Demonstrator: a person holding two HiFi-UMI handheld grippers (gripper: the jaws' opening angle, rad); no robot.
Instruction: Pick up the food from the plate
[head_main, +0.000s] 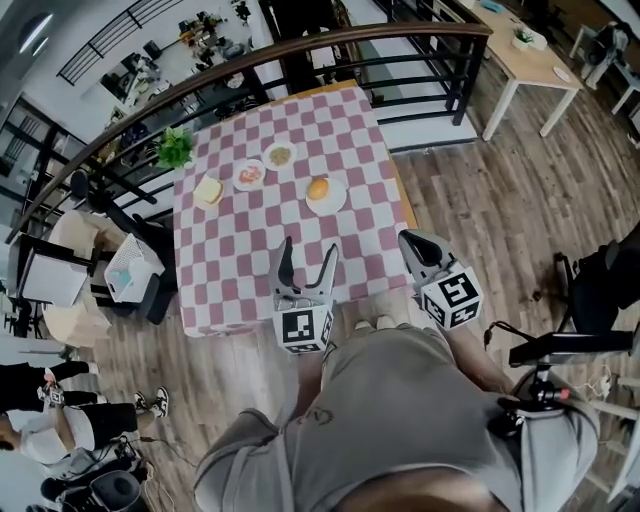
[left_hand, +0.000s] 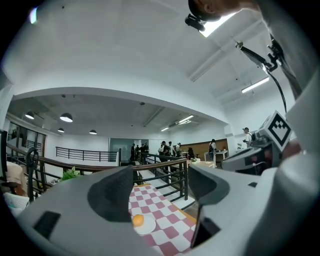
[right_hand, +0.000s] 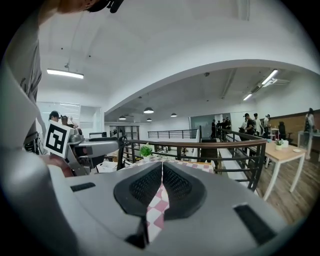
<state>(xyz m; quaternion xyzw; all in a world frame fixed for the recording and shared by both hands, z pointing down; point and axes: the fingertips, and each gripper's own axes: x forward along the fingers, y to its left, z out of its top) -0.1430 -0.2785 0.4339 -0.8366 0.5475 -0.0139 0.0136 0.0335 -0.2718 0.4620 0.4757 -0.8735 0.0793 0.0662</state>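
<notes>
A round orange food lies on a white plate near the right side of the pink-checked table. My left gripper hovers over the table's near edge, open, nothing between its jaws. In the left gripper view the same food and plate show far ahead between the spread jaws of the left gripper. My right gripper is held off the table's near right corner. In the right gripper view the right gripper is shut, with only checked cloth seen through the slit.
Farther left on the table stand two small plates with food and a slice of bread. A green plant sits at the far left corner. A dark railing curves behind the table. A wooden table stands at back right.
</notes>
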